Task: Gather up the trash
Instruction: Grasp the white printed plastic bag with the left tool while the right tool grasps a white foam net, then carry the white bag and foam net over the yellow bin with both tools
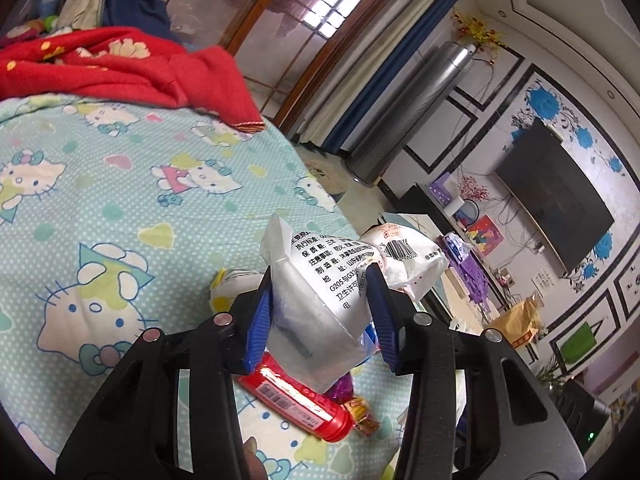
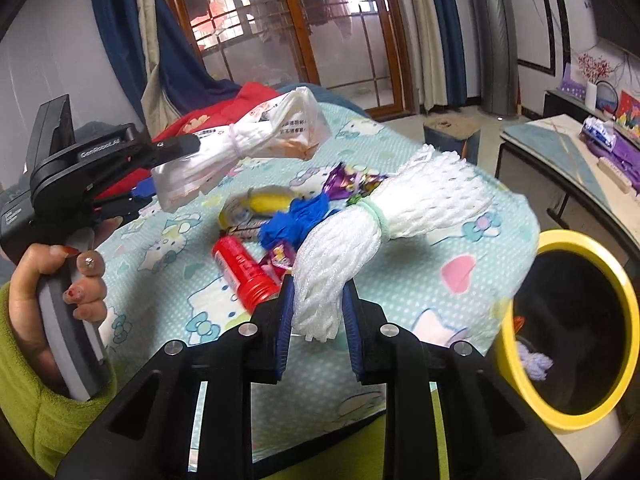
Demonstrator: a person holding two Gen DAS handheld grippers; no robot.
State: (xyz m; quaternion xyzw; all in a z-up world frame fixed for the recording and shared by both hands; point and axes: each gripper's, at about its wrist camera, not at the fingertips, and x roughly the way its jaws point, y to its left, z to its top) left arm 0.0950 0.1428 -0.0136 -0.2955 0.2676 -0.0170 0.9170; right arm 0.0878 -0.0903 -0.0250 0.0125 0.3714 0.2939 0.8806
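My left gripper [image 1: 320, 280] is shut on a crumpled white and silver plastic wrapper [image 1: 320, 280] with black print and holds it above the bed. The right wrist view shows that gripper [image 2: 176, 148] from the side with the wrapper [image 2: 256, 136] in it. My right gripper [image 2: 316, 292] is shut on a bundle of white foam netting [image 2: 384, 216] tied with a pale green band. On the bed lie a red tube [image 2: 244, 268], blue crumpled plastic [image 2: 300, 216], a yellow wrapper [image 2: 264, 202] and purple candy wrappers [image 2: 348, 184]. The red tube [image 1: 300, 400] shows under the left gripper.
A black bin with a yellow rim [image 2: 576, 336] stands at the right of the bed, with some trash inside. The bed has a Hello Kitty sheet [image 1: 120, 184] and a red blanket [image 1: 120, 64]. A low table [image 2: 560, 152] and a TV [image 1: 556, 196] stand beyond.
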